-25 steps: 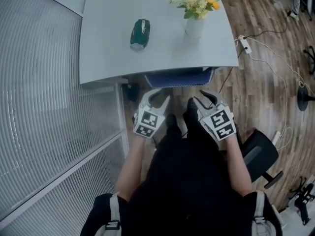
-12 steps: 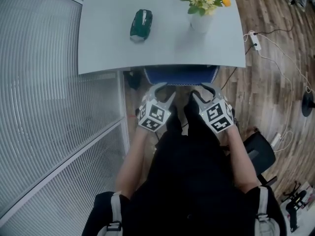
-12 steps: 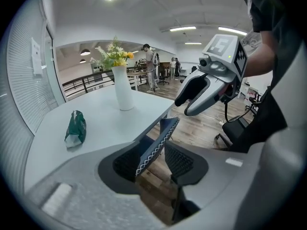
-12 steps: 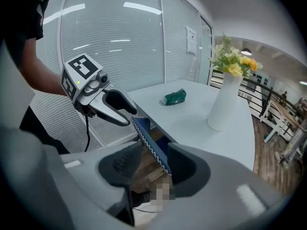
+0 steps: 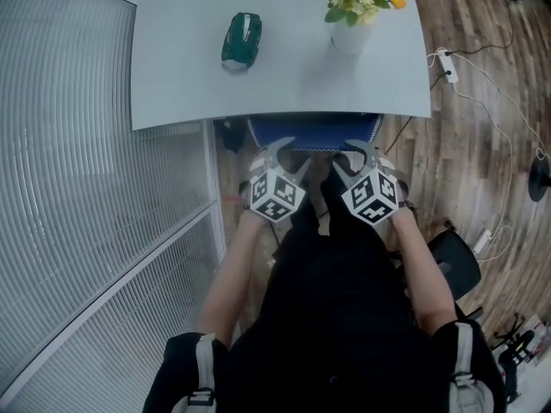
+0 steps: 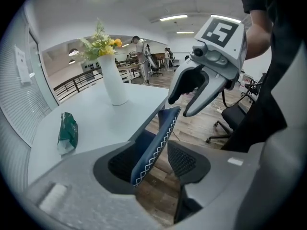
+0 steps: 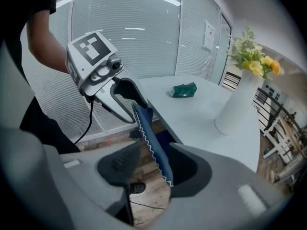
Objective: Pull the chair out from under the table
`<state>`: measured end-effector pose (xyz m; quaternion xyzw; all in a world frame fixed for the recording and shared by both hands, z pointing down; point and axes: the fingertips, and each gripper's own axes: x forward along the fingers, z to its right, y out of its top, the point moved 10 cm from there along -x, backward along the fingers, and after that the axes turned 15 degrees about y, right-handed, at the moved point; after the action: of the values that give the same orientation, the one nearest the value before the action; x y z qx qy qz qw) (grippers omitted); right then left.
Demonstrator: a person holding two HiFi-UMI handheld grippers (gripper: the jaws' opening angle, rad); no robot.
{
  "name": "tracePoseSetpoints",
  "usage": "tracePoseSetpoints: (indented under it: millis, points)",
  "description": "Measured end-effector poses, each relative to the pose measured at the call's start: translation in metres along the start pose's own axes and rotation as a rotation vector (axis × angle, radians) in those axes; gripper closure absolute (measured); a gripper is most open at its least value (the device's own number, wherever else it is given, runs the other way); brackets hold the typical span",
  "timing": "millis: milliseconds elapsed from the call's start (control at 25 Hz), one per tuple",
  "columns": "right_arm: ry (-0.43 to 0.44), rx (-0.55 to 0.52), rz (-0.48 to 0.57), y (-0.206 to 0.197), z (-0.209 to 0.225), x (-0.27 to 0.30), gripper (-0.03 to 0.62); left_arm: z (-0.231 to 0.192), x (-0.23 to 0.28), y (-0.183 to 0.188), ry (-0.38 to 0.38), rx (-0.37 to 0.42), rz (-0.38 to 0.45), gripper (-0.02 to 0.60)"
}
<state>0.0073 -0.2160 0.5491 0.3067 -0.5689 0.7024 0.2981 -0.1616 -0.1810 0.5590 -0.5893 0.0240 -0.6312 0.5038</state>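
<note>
Chair (image 5: 314,132): blue backrest tucked under the near edge of the table (image 5: 284,84), not yet pulled out. Straddled along its top edge by left gripper (image 5: 277,155) and right gripper (image 5: 357,155), both just opened wide, pads not pressing on it; closing and drawing back left to do. Hemmed by slatted glass partition (image 5: 86,188) at left and black office chair (image 5: 452,261) behind right. On the tabletop, vase of flowers (image 5: 351,34) and green packet (image 5: 241,41); on the floor, power strip (image 5: 445,65)
</note>
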Motion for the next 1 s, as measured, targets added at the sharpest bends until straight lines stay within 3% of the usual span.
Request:
tracePoseSetpoints:
  millis: [320, 600, 1000]
  points:
    - [-0.008, -0.024, -0.043, -0.005, 0.011, 0.013, 0.418, 0.014, 0.020, 0.000, -0.029, 0.101, -0.033, 0.385]
    - [0.006, -0.064, -0.083, -0.008, 0.014, 0.029, 0.424, 0.014, 0.028, 0.000, -0.024, 0.119, -0.032, 0.416]
    - [0.005, -0.103, -0.141, -0.011, 0.012, 0.049, 0.437, 0.021, 0.034, -0.003, 0.006, 0.236, -0.017, 0.430]
